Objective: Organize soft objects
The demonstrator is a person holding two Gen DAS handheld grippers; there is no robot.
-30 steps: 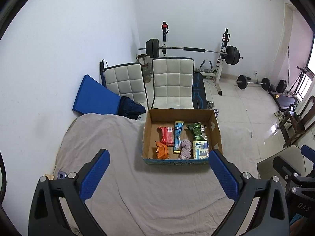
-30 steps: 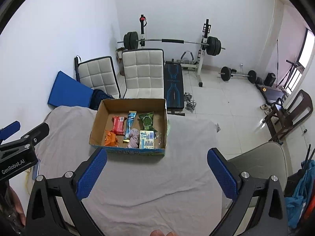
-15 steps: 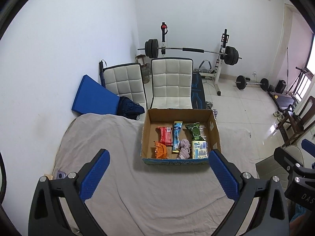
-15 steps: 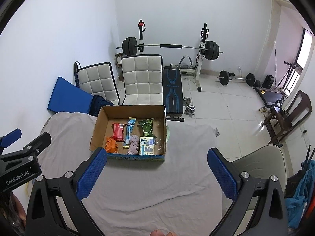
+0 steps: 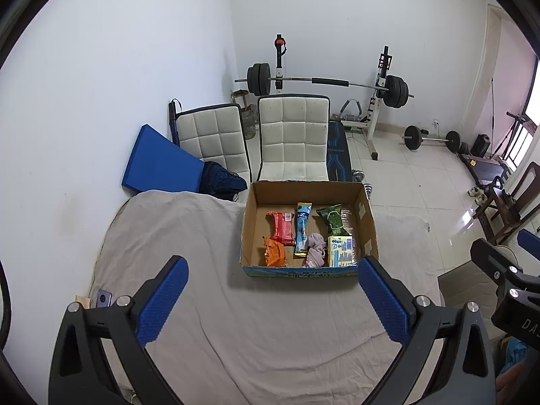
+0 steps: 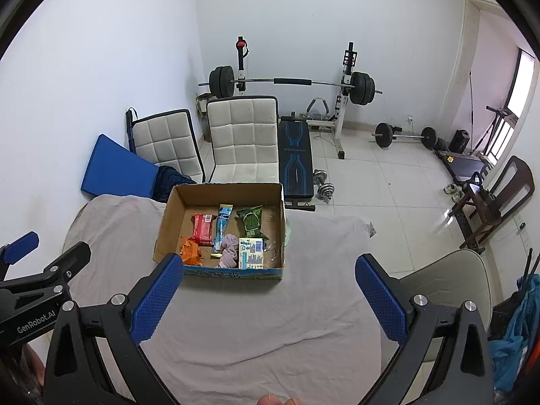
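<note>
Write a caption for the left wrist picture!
Open left hand-held gripper hovers before brown cardboard box of snack packets on grey cloth-covered table.

A wrinkled grey sheet (image 5: pixel 189 236) covers the table, bearing a cardboard box (image 5: pixel 248 233) and a phone (image 5: pixel 103 298) at its left edge.

Print on the packets inside the cardboard box (image 5: pixel 308 229) ahead of the left tool (image 5: pixel 272 298) is too small to read. The box's near wall hides the lower ends of the orange packet (image 5: pixel 274 252) and the pale cloth (image 5: pixel 315 249). Right of it, the right tool (image 5: pixel 506 280) is cut off by the frame edge. The phone (image 5: pixel 104 297) by the left finger is partly hidden.
</note>
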